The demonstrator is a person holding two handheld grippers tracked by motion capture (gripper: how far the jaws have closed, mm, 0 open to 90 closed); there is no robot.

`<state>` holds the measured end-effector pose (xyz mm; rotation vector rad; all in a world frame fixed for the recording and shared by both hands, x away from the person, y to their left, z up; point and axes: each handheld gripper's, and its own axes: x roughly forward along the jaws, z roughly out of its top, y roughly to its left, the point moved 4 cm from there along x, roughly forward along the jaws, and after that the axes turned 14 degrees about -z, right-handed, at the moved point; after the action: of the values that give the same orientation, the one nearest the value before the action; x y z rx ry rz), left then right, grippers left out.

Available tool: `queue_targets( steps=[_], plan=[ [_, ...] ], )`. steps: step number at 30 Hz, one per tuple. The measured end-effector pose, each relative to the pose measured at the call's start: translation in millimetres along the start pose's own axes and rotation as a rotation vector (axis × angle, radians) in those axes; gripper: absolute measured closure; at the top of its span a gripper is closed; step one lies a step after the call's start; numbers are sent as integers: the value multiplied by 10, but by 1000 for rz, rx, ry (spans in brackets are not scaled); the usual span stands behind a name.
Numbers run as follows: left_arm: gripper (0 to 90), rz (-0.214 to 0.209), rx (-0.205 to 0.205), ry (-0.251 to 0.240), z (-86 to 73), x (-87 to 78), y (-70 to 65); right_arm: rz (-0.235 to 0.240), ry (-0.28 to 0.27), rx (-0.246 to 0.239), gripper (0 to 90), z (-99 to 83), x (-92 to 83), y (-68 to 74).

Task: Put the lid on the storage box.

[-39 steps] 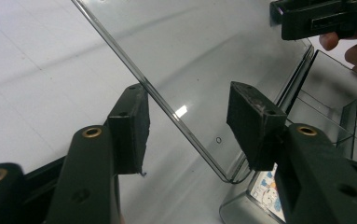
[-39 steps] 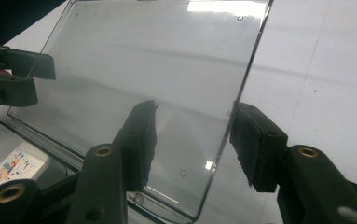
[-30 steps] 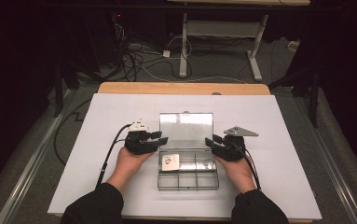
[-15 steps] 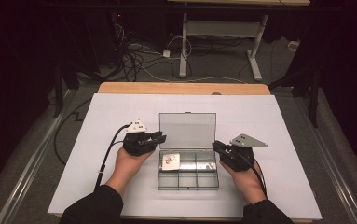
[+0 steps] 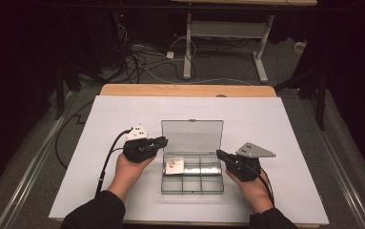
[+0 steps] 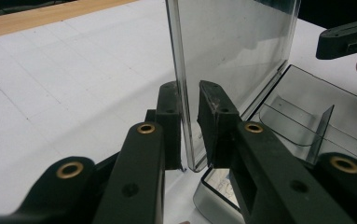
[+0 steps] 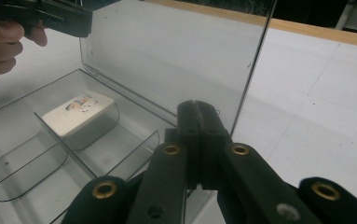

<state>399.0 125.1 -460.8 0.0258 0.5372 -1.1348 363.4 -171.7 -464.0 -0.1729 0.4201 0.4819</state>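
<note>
A clear plastic compartment box [image 5: 192, 183] lies mid-table with its lid [image 5: 192, 136] standing open and upright. A small white printed block [image 5: 173, 164] lies in the back left compartment [image 7: 78, 112]. My left gripper [image 5: 163, 141] is at the lid's left edge. In the left gripper view its jaws [image 6: 188, 100] have just been closing and now clamp the lid [image 6: 232, 51] between the pads. My right gripper [image 5: 219, 155] sits by the box's right end. Its jaws [image 7: 197, 109] have just closed together with nothing between them, in front of the lid's right edge [image 7: 255, 70].
The box rests on a white sheet [image 5: 275, 124] over a wooden table whose far edge [image 5: 185, 90] shows. Beyond it are floor cables [image 5: 147, 57] and another table's legs [image 5: 188, 43]. Open sheet lies on both sides of the box.
My right gripper has drawn away from the lid's right edge, toward the person and slightly right, and its jaws have come together. The left gripper stays at the lid's left edge.
</note>
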Motion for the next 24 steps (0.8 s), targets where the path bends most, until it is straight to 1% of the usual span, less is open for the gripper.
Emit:
queue_targets(
  steps=[7,17,19,24],
  plan=[
    [768,1,21,6,-10,-35,-72,9,-13,-20,900,12,-63,17],
    [755,8,50,18,-23,-80,-161,34,-9,-35,900,0,-114,74],
    [755,6,47,10,-23,-93,-167,40,-5,-38,900,-9,-117,86],
    [754,3,44,8,-31,-116,-186,52,4,-44,900,-31,-128,110]
  ],
)
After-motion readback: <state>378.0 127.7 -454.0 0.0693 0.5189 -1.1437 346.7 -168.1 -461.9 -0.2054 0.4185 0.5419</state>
